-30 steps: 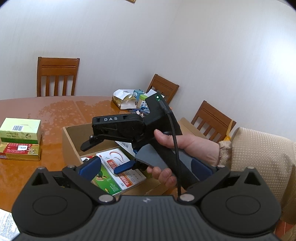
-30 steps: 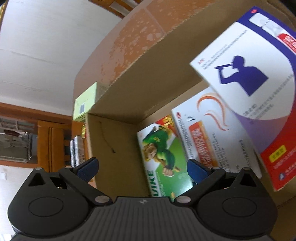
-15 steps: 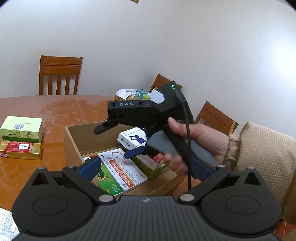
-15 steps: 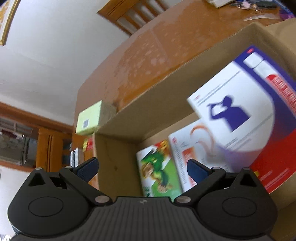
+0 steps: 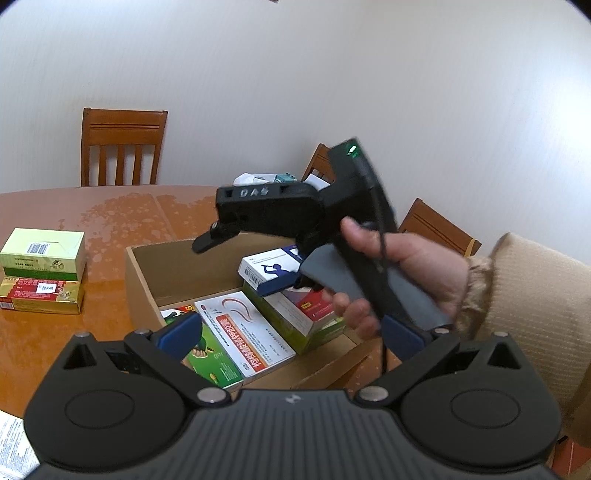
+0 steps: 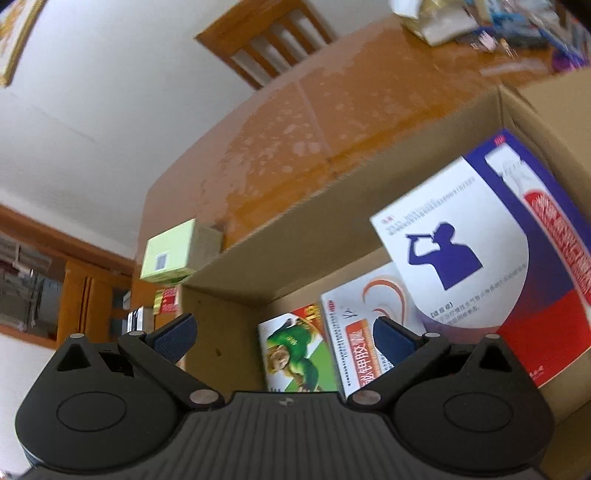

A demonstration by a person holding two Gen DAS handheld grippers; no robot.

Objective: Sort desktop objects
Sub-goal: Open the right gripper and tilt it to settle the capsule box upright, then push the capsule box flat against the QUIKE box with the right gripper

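An open cardboard box (image 5: 142,273) on the wooden table holds several medicine cartons. A white and purple carton with a drinking silhouette (image 5: 271,269) (image 6: 480,254) lies on top of a green one. A white and orange carton (image 5: 245,334) (image 6: 354,343) and a green monkey carton (image 5: 207,358) (image 6: 291,354) lie flat on the box floor. My right gripper (image 6: 282,336) is open and empty above the box; it also shows in the left wrist view (image 5: 236,258). My left gripper (image 5: 288,334) is open and empty in front of the box.
Two stacked cartons, light green (image 5: 42,253) (image 6: 173,251) over gold and red (image 5: 40,295), stand on the table left of the box. Clutter (image 5: 258,179) (image 6: 443,18) lies at the far table edge. Wooden chairs (image 5: 122,146) surround the table. A leaflet (image 5: 14,446) lies at bottom left.
My right gripper has risen up and back out of the box, empty. The silhouette carton stays on the green carton in the box. My left gripper has barely moved.
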